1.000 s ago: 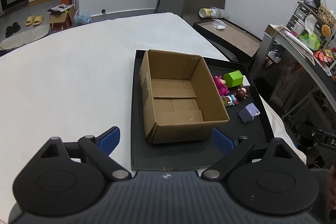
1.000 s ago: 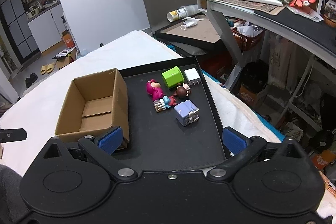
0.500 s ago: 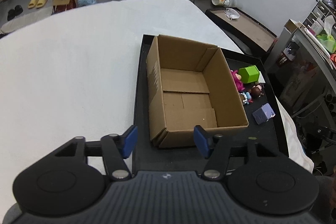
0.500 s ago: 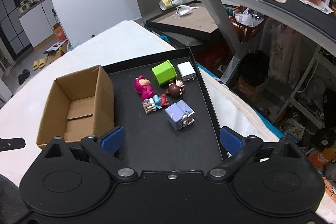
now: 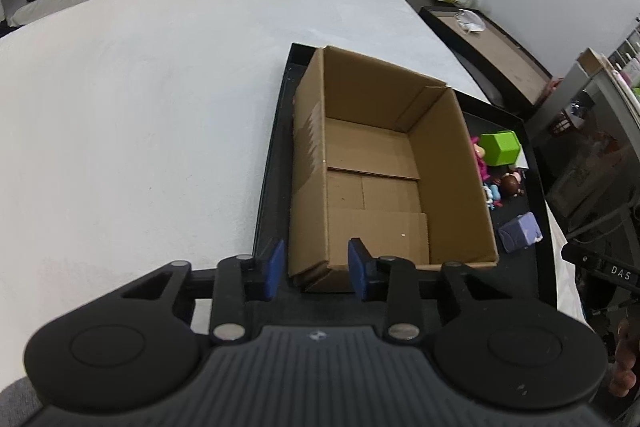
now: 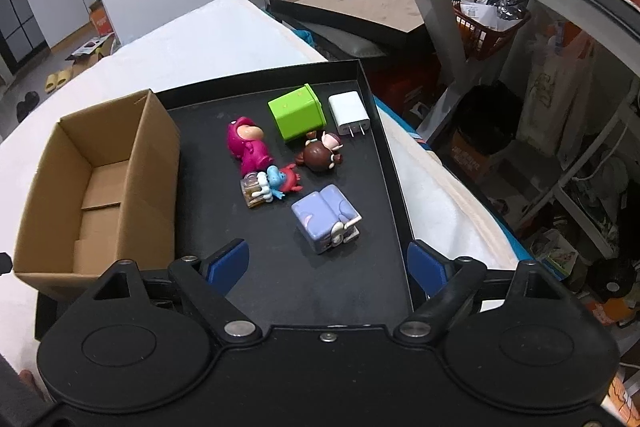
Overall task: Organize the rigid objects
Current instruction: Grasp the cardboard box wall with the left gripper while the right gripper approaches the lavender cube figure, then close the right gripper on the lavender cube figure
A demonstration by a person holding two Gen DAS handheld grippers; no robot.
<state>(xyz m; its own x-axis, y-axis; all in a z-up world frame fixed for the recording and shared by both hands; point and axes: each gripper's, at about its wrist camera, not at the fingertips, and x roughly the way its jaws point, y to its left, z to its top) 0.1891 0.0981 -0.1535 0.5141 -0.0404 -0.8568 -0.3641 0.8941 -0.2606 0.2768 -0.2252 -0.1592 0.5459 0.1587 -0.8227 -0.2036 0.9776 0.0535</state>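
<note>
Beside tray (image 5: pixel 538 187), "DAS" lettering (image 5: pixel 620 272); left gripper (image 5: pixel 316 265) narrowed, closing astride box (image 5: pixel 452 155) corner; right gripper (image 6: pixel 327 263) wide, closing slightly, nothing held.

Even indoor light, strong fisheye warp, slightly soft focus

Both wrist views are lit pretty flat from above, so the white bed cover (image 5: pixel 140 99) comes out bright and a bit washed out, while the black tray (image 6: pixel 352 291) only picks up faint grey sheen. Shadows are soft: the cardboard box (image 5: pixel 384 171) is darker along its inner left wall, and the toys beside it throw almost none. Straight lines bow hard toward the frame edges, and the room beyond the box goes dimmer and mushy, with the corners vignetted black.
</note>
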